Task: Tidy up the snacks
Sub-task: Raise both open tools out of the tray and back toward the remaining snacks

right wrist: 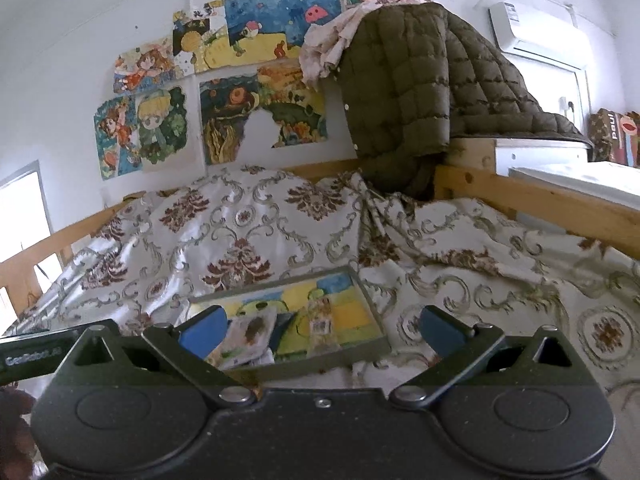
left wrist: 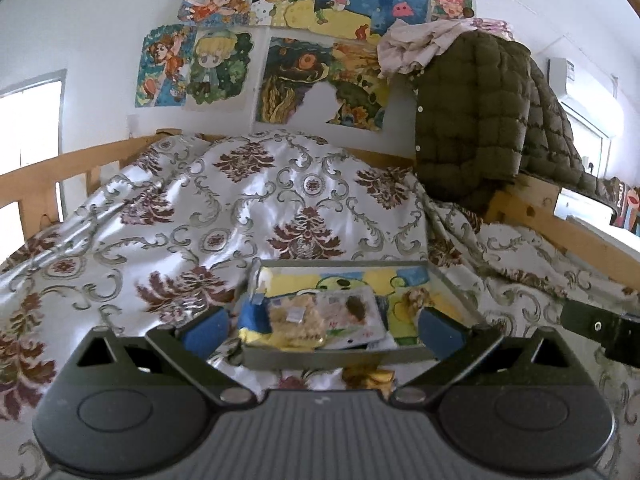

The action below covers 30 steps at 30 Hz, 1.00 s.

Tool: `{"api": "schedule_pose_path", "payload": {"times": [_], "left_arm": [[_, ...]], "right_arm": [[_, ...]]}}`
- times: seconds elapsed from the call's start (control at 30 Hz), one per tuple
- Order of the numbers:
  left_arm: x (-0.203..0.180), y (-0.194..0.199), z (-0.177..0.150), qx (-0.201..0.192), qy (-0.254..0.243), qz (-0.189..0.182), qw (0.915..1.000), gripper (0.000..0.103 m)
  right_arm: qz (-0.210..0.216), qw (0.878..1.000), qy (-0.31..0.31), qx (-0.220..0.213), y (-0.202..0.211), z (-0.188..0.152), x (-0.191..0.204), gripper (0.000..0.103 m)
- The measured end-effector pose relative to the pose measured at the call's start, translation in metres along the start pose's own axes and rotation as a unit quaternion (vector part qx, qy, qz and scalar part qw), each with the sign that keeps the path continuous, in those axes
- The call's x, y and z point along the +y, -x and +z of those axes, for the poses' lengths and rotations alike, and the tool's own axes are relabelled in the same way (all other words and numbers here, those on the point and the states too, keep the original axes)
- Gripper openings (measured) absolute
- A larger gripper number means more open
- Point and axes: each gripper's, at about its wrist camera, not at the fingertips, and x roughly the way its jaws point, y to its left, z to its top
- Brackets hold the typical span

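A shallow grey tray with a cartoon picture on its floor lies on the patterned bedspread. Several clear snack packets lie in it, with a blue packet at its left. A gold wrapper lies on the bedspread in front of the tray. My left gripper is open and empty, its blue pads either side of the tray's near part. In the right wrist view the tray holds a packet and a narrow packet. My right gripper is open and empty above the tray's near edge.
A wooden bed rail runs along the right and another along the left. A brown quilted jacket hangs over the rail at the back right. Posters cover the wall. The right gripper's black side shows at the right.
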Motion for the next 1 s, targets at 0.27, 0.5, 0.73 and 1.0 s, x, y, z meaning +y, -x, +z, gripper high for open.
{"api": "schedule_pose_path", "payload": {"times": [0.27, 0.5, 0.73, 1.0], "left_arm": [[0.015, 0.033, -0.027, 0.015, -0.010, 0.015, 0.9997, 0.103], [0.029, 0.051, -0.047, 0.037, -0.016, 0.042, 0.9983, 0.103], [0.031, 0.059, -0.060, 0.062, -0.038, 0.060, 0.9955, 0.103], [0.029, 0.062, -0.065, 0.077, -0.057, 0.080, 0.9922, 0.103]], "right_arm": [[-0.027, 0.998, 0.017, 0.047, 0.018, -0.028, 0.008, 0.102], [-0.041, 0.997, 0.043, 0.050, 0.034, -0.040, 0.021, 0.102], [-0.047, 0.995, 0.061, 0.062, 0.044, -0.051, 0.028, 0.102], [-0.045, 0.992, 0.070, 0.099, 0.044, -0.066, 0.032, 0.102]]}}
